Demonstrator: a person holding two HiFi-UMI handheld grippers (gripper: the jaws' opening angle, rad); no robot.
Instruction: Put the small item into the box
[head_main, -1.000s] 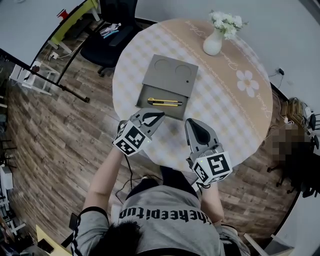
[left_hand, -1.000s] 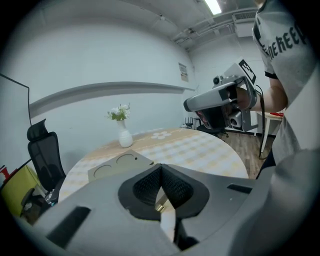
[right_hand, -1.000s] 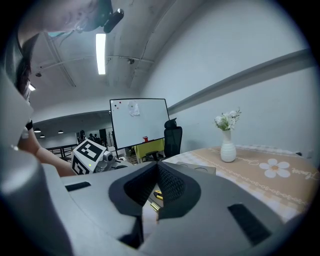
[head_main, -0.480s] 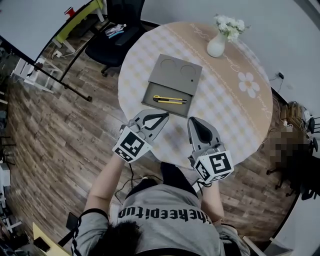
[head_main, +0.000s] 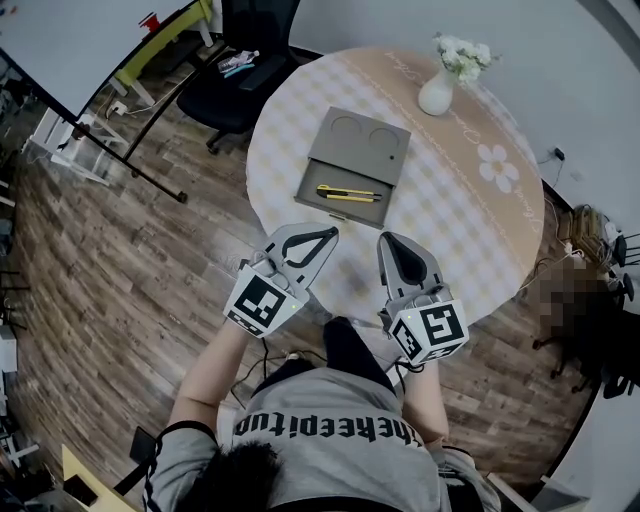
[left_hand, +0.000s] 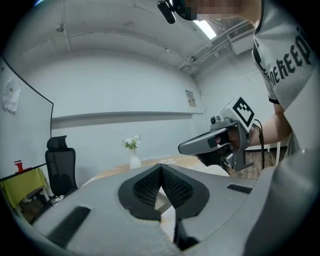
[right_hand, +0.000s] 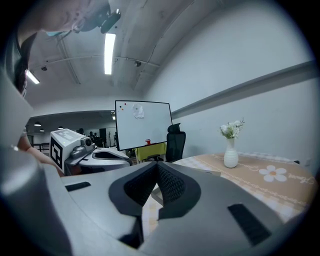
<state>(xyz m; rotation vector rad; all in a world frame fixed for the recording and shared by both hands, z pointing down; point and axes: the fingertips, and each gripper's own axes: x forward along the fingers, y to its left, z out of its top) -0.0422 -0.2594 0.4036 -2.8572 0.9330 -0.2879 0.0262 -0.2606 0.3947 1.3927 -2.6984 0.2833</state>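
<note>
A grey box (head_main: 349, 210) lies open on the round table (head_main: 470, 215), its lid (head_main: 362, 140) folded back on the far side. A yellow utility knife (head_main: 347, 192) rests inside the box tray. My left gripper (head_main: 330, 233) hovers shut and empty over the table's near edge, just short of the box. Beside it, my right gripper (head_main: 386, 240) is also shut and holds nothing. In the left gripper view the left gripper's (left_hand: 160, 167) pads meet, and the right gripper (left_hand: 210, 142) shows at the right. In the right gripper view the right gripper (right_hand: 157, 165) is equally shut.
A white vase with flowers (head_main: 441, 88) stands at the table's far side. A black office chair (head_main: 250, 65) sits beyond the table on the left, near a whiteboard stand (head_main: 110, 160). Wood flooring surrounds the table.
Both grippers have drawn back a little from the box and stay shut. The head view has drifted, so the table sits slightly farther right in it.
</note>
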